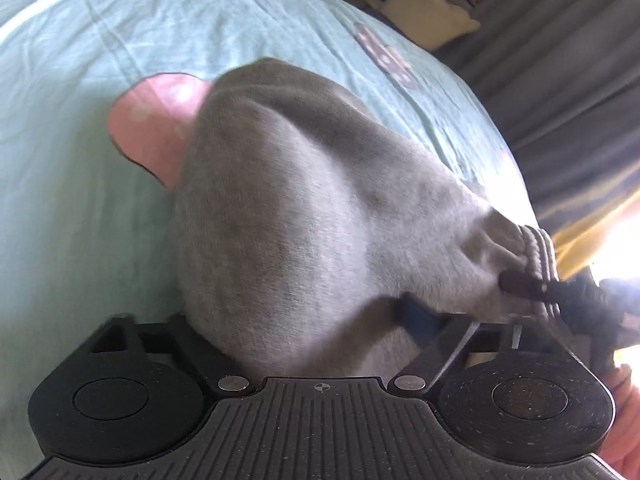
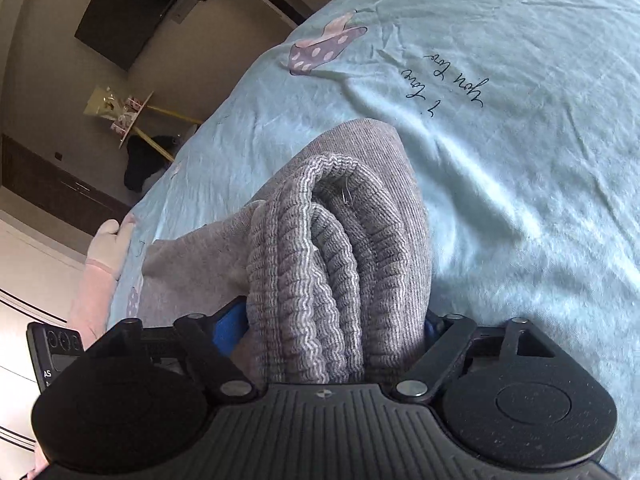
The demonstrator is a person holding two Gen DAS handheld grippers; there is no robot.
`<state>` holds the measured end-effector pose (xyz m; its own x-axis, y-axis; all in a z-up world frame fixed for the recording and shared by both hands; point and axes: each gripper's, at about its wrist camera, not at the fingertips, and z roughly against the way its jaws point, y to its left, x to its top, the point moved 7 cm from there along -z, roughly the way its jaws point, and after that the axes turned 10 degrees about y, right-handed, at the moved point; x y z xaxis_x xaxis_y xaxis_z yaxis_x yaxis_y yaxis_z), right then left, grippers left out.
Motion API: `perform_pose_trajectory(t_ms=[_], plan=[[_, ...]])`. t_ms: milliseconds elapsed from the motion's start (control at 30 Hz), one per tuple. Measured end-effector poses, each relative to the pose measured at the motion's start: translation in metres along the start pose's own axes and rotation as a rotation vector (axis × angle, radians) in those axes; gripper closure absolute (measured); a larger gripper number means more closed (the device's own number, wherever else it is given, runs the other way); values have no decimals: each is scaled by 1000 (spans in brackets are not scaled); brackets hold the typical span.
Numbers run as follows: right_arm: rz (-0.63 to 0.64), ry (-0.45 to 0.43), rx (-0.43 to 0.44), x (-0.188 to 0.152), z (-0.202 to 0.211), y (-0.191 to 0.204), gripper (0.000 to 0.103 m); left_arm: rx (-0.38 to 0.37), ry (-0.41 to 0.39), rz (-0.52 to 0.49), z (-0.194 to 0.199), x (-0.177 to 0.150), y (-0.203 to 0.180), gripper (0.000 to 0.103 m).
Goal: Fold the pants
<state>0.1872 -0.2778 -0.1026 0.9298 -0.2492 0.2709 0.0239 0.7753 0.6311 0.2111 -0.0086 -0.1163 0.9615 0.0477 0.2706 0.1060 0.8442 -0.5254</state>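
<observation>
Right wrist view: right gripper jaws closed on the pants waistband; left gripper jaws clamp fabric, lifting both corners above the bed to fold.

Left tongs: fingers buried under grey pants, grip not visible. Pants fabric near lens blurred. Right tongs in left view: dark smear against glare, shape unclear. Pink patch on bed sheet half covered by pants. Right tongs: only blue finger edge peeks beside ribbed waistband; tips hidden. Handwriting on sheet only partly legible. Shelf clutter too small to tell.
</observation>
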Motion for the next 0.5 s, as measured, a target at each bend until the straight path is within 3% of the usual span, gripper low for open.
perform_pose_trajectory(t_ms=[133,233,500], plan=[[77,-22,-54,-2,10,20,41,-39,1,98,10,3,13,52],[113,-48,-34,5,22,42,46,-59,-19,111,18,9,8,63],[244,-167,-59,47,40,100,48,-72,-117,57,40,50,-20,63]])
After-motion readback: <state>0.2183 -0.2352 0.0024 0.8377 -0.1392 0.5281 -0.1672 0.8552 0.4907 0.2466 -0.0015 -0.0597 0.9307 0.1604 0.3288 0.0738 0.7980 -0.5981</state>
